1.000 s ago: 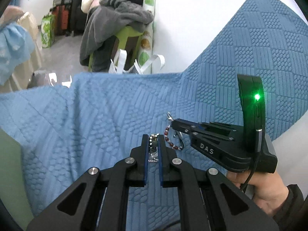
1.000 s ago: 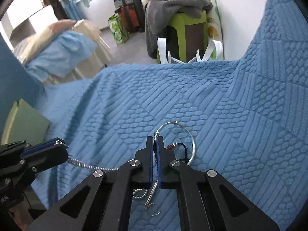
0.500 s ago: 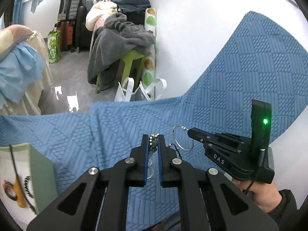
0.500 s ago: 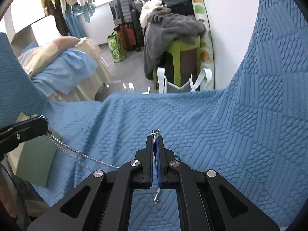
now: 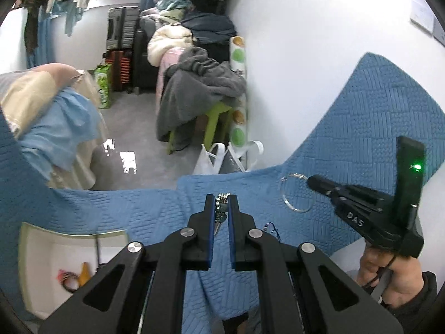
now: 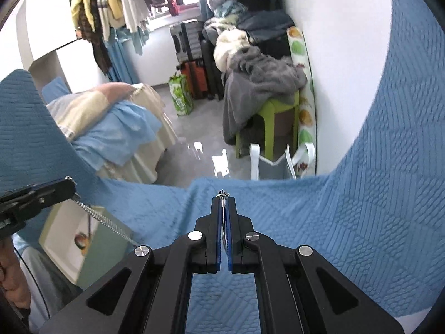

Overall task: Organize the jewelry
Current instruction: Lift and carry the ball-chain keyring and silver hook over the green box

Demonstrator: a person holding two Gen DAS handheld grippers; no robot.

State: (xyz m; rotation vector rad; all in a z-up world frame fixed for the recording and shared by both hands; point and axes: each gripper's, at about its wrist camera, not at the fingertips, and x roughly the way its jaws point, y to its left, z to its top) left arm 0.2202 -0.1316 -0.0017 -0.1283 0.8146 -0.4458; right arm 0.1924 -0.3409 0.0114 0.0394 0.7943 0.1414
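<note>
I see a blue quilted bedspread [image 5: 155, 208] filling the lower field of both wrist views, its far edge curving up against a white wall [image 5: 306, 69]. Beyond it stands a green stool [image 6: 278, 122] draped with a grey blanket [image 6: 258, 83], and suitcases [image 5: 122, 44] line the back of the room.

At lower left a pale green jewelry box [image 5: 27, 250] lies open beside the bedspread; small items sit in its white interior, a yellow piece and a dark ring among them, though blur keeps me from naming them.

My left gripper [image 5: 221, 203] is clamped on a silver chain [image 5: 221, 207], whose links bunch between the blue pads and poke out above the tips. In the right wrist view that chain [image 6: 103, 217] runs taut and slanting from the left gripper [image 6: 69, 185] down toward my right tool.

My right gripper [image 6: 223, 203] is pinched tight on a thin silver bangle [image 5: 294, 193]. In the left wrist view the hoop hangs free from the tips of the right gripper [image 5: 310, 180], clear above the fabric, with a hand [image 5: 389, 284] on the handle and a green lamp lit on its body. A dark blue cord [image 5: 269, 226] dangles just below, near the left gripper's right finger; I cannot tell what it is attached to.
</note>
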